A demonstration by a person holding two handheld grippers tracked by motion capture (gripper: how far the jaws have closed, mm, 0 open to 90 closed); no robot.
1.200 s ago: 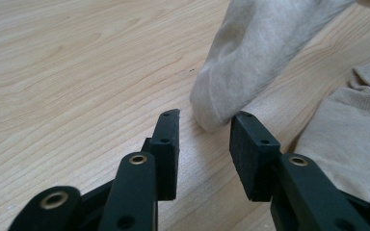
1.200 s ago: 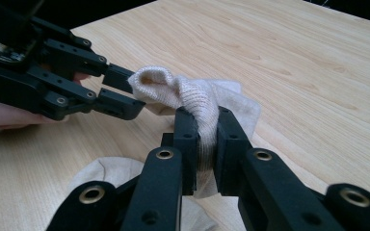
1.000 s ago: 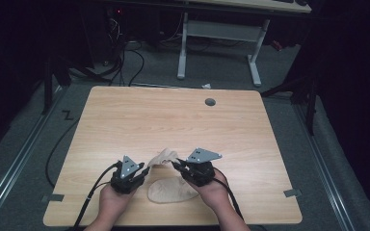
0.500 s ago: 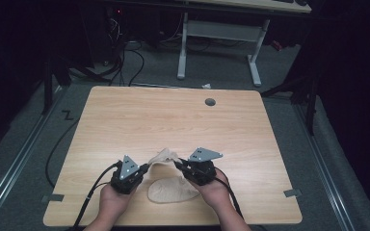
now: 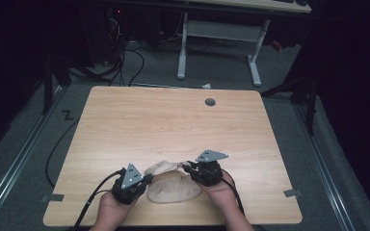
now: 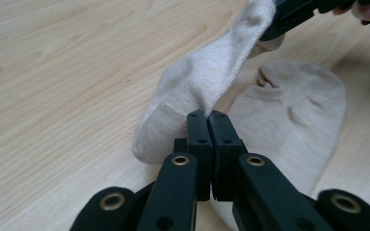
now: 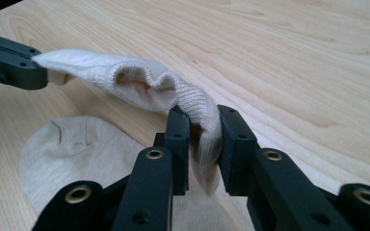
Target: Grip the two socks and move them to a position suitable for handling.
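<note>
Sock: beige, stretched just above the bench, over its flat mate.
Handling: light, limp, stretchy; grip each end.
Left claw: pressed together on one end.
Right claw: jaws just opening, cuff between them.

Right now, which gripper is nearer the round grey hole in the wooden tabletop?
Right. The right gripper is below the hole, slightly left; the left gripper is lower and farther left.

Two beige socks sit near the front edge of the wooden surface. The lifted sock hangs stretched in the air, bunched and creased, pinched at both ends, its middle sagging. The flat sock lies spread on the surface directly beneath it, its cuff slightly puckered.
</note>
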